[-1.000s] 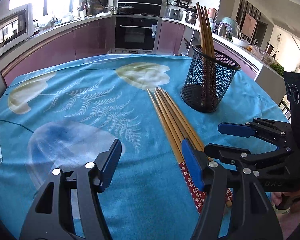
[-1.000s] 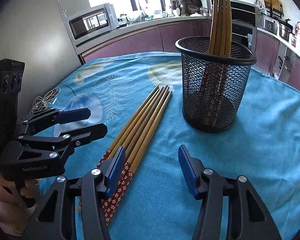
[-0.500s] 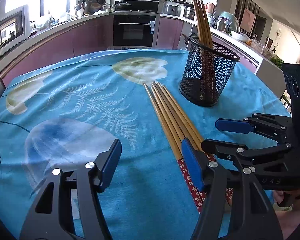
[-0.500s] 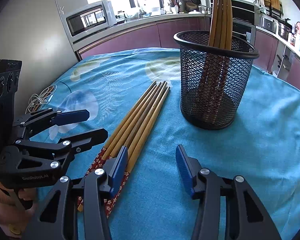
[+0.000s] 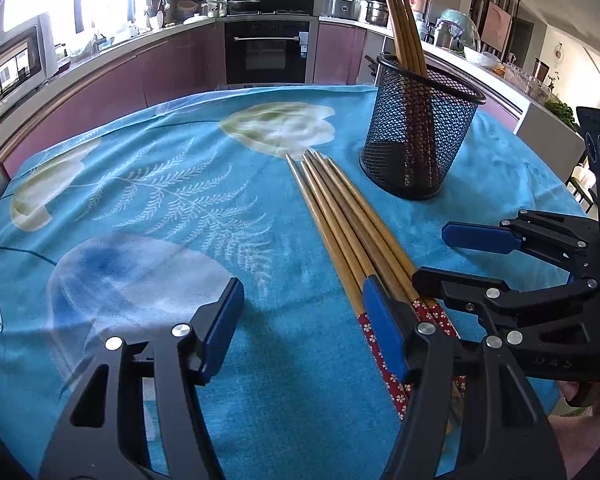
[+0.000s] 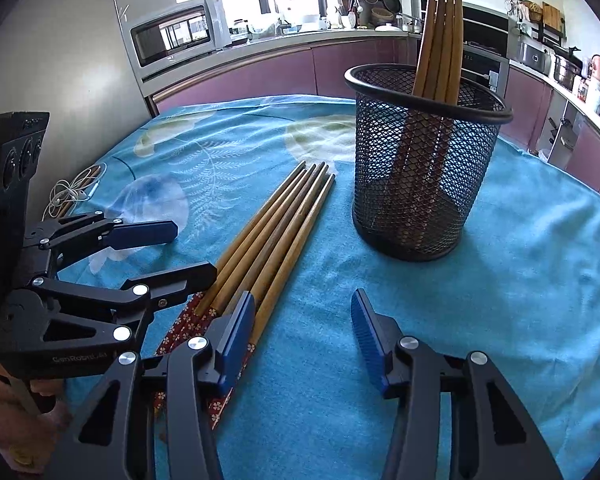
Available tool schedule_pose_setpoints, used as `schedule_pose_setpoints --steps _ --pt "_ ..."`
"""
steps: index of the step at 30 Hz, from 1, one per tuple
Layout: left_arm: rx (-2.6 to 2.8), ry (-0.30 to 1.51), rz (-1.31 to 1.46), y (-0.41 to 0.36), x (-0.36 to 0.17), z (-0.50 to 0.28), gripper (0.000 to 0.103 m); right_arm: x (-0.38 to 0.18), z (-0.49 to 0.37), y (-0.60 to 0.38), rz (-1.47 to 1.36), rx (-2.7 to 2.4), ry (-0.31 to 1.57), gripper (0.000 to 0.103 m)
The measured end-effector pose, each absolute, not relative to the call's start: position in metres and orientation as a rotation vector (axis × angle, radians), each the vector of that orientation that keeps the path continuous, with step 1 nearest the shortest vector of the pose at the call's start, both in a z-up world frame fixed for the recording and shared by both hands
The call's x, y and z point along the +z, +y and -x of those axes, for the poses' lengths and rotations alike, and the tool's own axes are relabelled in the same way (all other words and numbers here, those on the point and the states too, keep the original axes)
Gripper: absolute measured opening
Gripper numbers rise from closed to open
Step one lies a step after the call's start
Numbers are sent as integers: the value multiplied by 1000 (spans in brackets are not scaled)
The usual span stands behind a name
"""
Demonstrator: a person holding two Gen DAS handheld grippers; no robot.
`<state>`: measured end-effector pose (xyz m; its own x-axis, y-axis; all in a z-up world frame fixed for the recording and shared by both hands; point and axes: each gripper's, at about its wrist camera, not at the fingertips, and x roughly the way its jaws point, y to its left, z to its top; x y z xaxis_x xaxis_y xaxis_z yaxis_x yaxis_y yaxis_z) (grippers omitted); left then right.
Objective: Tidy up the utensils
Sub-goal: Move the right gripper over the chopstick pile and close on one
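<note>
On the tablecloth a mesh holder stands upright with several chopsticks inside it, leaning on its rim. Just beside the holder, to its left in both views and not touching it, a bundle of loose chopsticks lies flat, tips nearest it. An earphone cable lies well left of the holder, at the table's edge.

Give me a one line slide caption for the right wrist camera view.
Open right gripper poised at the patterned ends of loose chopsticks on a blue tablecloth, beside a mesh holder.
</note>
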<state>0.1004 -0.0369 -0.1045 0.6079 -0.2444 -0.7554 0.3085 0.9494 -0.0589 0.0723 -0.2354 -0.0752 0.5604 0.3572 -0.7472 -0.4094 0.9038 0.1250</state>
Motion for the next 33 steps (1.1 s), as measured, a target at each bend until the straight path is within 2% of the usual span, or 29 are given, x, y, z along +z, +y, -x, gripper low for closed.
schedule_pose_setpoints --steps 12,17,26,33 --pt "-300 876 -67 -31 -105 -101 58 -76 -72 -236 76 442 867 44" --pt "-303 881 -72 -34 -104 -104 55 -78 -73 -232 93 440 872 39" --pt "-309 889 -86 -41 -105 -121 46 -76 -85 -225 111 440 879 31" --pt "-319 901 -108 -48 -106 -135 32 -77 -100 -220 117 435 884 24"
